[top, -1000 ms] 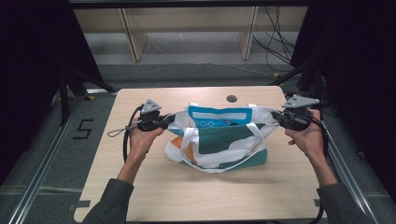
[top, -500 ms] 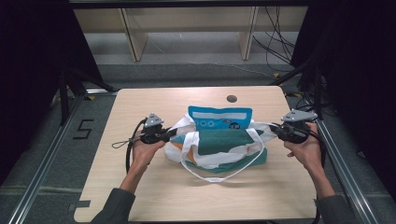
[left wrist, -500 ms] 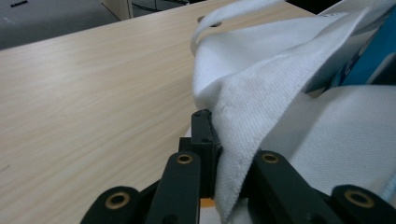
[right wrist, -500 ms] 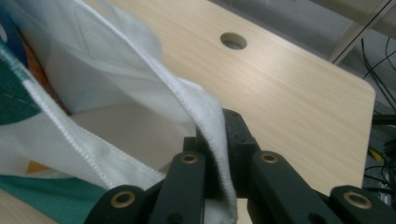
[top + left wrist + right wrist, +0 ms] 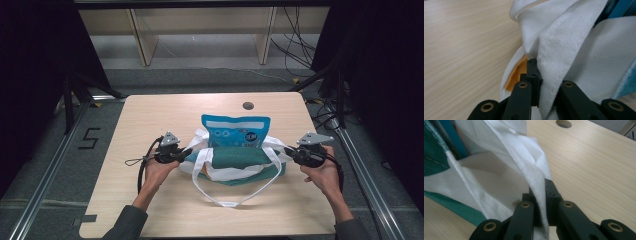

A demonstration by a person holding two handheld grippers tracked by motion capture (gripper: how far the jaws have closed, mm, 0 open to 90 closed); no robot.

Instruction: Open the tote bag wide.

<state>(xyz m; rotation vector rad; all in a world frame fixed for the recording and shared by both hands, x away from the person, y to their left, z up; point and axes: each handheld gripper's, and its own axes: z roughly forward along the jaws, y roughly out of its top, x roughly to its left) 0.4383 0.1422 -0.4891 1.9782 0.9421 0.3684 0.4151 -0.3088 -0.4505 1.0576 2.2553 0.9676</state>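
In the left gripper view the two black jaws are pressed together on a fold of the tote bag's [image 5: 574,50] white fabric, pinching the stitched hem near the bag's mouth, with a sliver of orange lining showing just behind the clamped edge. In the right gripper view the jaws likewise pinch a doubled white seam at the opposite end of the mouth, with the teal panel of the bag to one side. From the high view, the left gripper [image 5: 186,154] and the right gripper [image 5: 291,151] sit at the two ends of the tote bag [image 5: 235,165], each held low over the table [image 5: 150,115] by a hand coming in from the near edge. Gripping both ends at once looks meant to keep the mouth stretched open and the cloth under control while the bag rests on the wood. A blue snack pouch [image 5: 235,132] stands upright out of the opening, its lower part inside the bag, which the taut mouth seems to steady. The bag lies at the middle of the table, its body slumped flat, and a long white handle loop [image 5: 230,197] trails toward the person, slack and free on the tabletop since neither gripper holds it. A small round hole [image 5: 248,105] in the tabletop lies beyond the pouch, well apart from the work.
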